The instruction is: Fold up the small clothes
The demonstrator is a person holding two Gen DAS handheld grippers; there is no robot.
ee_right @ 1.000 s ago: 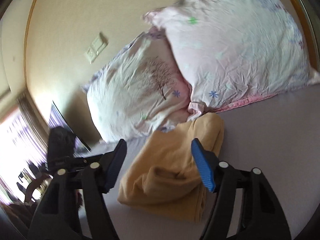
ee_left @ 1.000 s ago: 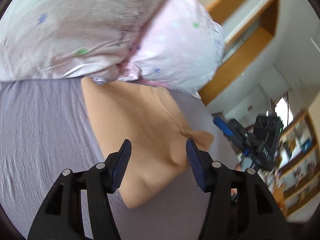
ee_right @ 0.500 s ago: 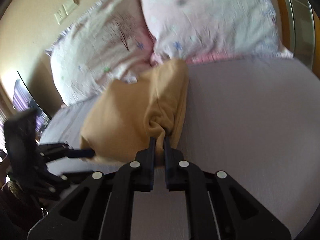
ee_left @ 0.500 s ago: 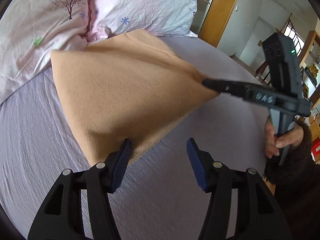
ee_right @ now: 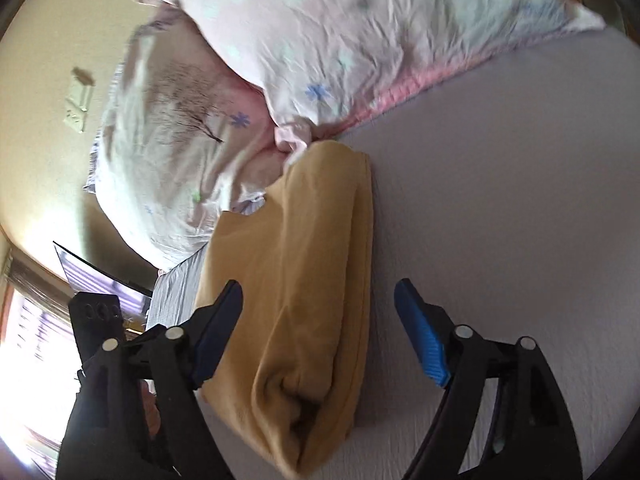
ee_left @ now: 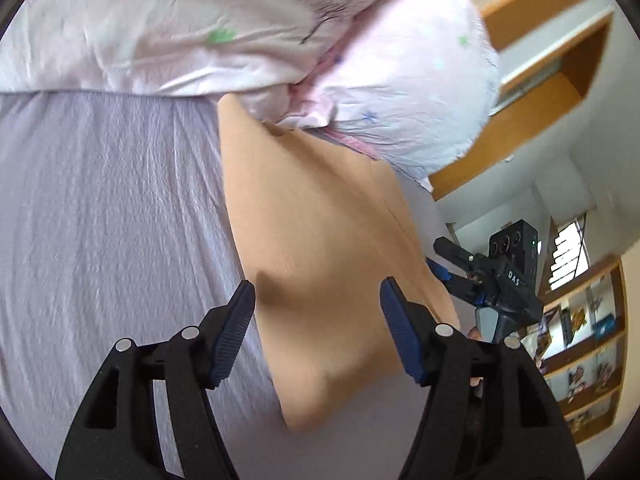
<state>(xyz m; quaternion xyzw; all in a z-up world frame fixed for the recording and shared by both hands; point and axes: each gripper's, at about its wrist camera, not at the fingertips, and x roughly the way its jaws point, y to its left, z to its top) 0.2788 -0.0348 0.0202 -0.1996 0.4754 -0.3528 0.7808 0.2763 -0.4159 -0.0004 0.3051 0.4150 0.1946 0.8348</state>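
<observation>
A tan small garment [ee_left: 320, 248] lies folded on the lilac bedsheet [ee_left: 104, 208], its far end against the pillows. It also shows in the right wrist view [ee_right: 308, 280], with a rumpled fold at its near end. My left gripper [ee_left: 316, 324] is open and empty, just above the garment's near part. My right gripper [ee_right: 320, 328] is open and empty, its jaws spread over the garment's near end. The right gripper also shows in the left wrist view [ee_left: 452, 268] at the garment's right edge.
Two pink floral pillows [ee_right: 360, 40] lie at the head of the bed, also in the left wrist view [ee_left: 248, 28]. A wooden door frame [ee_left: 532, 96] and shelves [ee_left: 584, 352] stand at the right. A wall switch [ee_right: 78, 100] and a bright window [ee_right: 36, 344] are at the left.
Half a second ago my right gripper was shut on the garment's edge; it has let go and is open. The garment lies flatter. My left gripper stayed open and shifted over it.
</observation>
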